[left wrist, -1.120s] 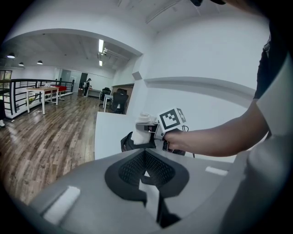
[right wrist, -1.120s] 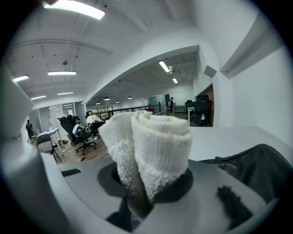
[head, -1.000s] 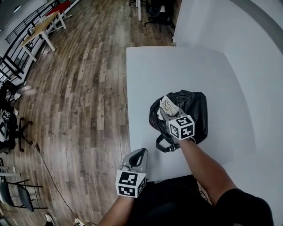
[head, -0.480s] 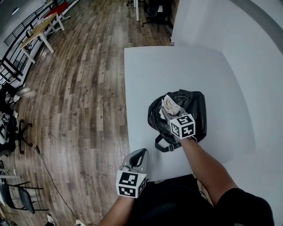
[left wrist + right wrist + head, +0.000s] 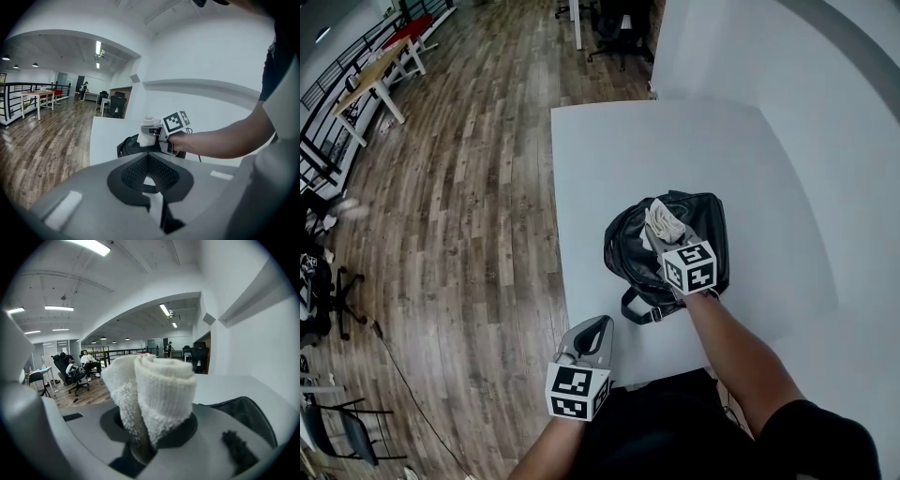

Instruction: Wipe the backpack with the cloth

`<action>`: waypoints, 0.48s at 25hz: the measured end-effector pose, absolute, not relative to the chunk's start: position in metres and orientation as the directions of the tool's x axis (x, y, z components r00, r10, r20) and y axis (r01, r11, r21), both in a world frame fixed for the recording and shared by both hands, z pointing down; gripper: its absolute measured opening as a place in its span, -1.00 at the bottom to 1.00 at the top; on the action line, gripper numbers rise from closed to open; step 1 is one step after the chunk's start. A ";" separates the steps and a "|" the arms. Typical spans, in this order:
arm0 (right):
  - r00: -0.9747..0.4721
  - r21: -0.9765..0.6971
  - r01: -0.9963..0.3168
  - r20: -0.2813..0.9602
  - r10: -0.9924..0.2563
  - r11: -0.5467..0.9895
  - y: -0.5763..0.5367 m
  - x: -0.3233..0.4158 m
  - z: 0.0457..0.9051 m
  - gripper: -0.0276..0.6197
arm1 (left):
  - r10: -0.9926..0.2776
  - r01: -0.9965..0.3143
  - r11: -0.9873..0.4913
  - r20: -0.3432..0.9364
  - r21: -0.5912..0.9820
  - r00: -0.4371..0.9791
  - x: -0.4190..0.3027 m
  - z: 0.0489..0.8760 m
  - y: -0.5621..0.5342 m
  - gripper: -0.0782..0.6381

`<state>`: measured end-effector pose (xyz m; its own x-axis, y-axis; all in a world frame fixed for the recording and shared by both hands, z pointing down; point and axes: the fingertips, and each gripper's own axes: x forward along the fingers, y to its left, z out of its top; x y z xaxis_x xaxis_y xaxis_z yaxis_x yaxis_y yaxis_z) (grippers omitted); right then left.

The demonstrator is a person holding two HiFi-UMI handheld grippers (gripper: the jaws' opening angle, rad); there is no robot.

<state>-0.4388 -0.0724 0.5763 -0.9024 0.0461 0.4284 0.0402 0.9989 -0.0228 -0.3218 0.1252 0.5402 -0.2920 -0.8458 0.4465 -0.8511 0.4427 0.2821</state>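
A black backpack [image 5: 707, 246] lies on the white table [image 5: 628, 159], its strap loop [image 5: 639, 309] toward the front edge. My right gripper [image 5: 664, 234] is shut on a rolled white cloth [image 5: 660, 221], held over the bag's upper left part. The cloth [image 5: 154, 390] fills the right gripper view, with the backpack [image 5: 243, 416] low at the right. I cannot tell whether cloth and bag touch. My left gripper [image 5: 598, 328] hangs shut and empty off the table's front edge. From the left gripper view I see the cloth [image 5: 149, 132], the marker cube [image 5: 175, 123] and the bag [image 5: 127, 146].
The table's left edge [image 5: 558, 234] drops to wooden floor [image 5: 459, 216]. A white wall [image 5: 825, 112] runs along the right. Desks [image 5: 370, 75] and office chairs [image 5: 614, 23] stand far off. Seated people [image 5: 77, 369] show in the distance.
The right gripper has slid the cloth slightly rightward across the backpack's top. The head view has shifted, so the table sits further left. The left gripper has stayed put.
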 end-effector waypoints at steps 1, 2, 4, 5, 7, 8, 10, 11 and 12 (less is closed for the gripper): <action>-0.904 -0.019 0.037 0.426 0.041 0.999 -0.075 -0.437 0.574 -0.64 | -0.848 -0.853 0.438 0.446 0.282 -0.288 -0.321 0.540 0.124 -0.76; -0.905 -0.015 0.033 0.423 0.036 0.999 -0.077 -0.436 0.572 -0.64 | -0.849 -0.856 0.434 0.445 0.282 -0.284 -0.320 0.540 0.122 -0.76; -0.909 -0.010 0.023 0.417 0.025 1.000 -0.082 -0.432 0.568 -0.64 | -0.853 -0.861 0.423 0.443 0.281 -0.275 -0.319 0.541 0.118 -0.76; -0.910 -0.010 0.018 0.413 0.020 1.000 -0.085 -0.431 0.566 -0.64 | -0.855 -0.864 0.418 0.442 0.281 -0.270 -0.318 0.541 0.116 -0.76; -0.914 -0.006 0.009 0.406 0.011 1.000 -0.090 -0.427 0.560 -0.64 | -0.860 -0.869 0.406 0.439 0.282 -0.260 -0.316 0.540 0.111 -0.76; -0.916 -0.002 0.005 0.402 0.005 1.000 -0.092 -0.425 0.556 -0.64 | -0.863 -0.872 0.401 0.436 0.282 -0.255 -0.315 0.539 0.109 -0.76; -0.919 0.006 -0.005 0.393 -0.007 1.000 -0.098 -0.421 0.549 -0.64 | -0.868 -0.876 0.391 0.431 0.284 -0.248 -0.313 0.536 0.105 -0.76; -0.921 0.008 -0.012 0.389 -0.014 1.000 -0.102 -0.419 0.546 -0.64 | -0.870 -0.877 0.387 0.429 0.283 -0.245 -0.313 0.535 0.103 -0.76; -0.922 0.008 -0.020 0.386 -0.022 1.000 -0.105 -0.417 0.544 -0.64 | -0.871 -0.879 0.384 0.427 0.283 -0.243 -0.312 0.534 0.102 -0.76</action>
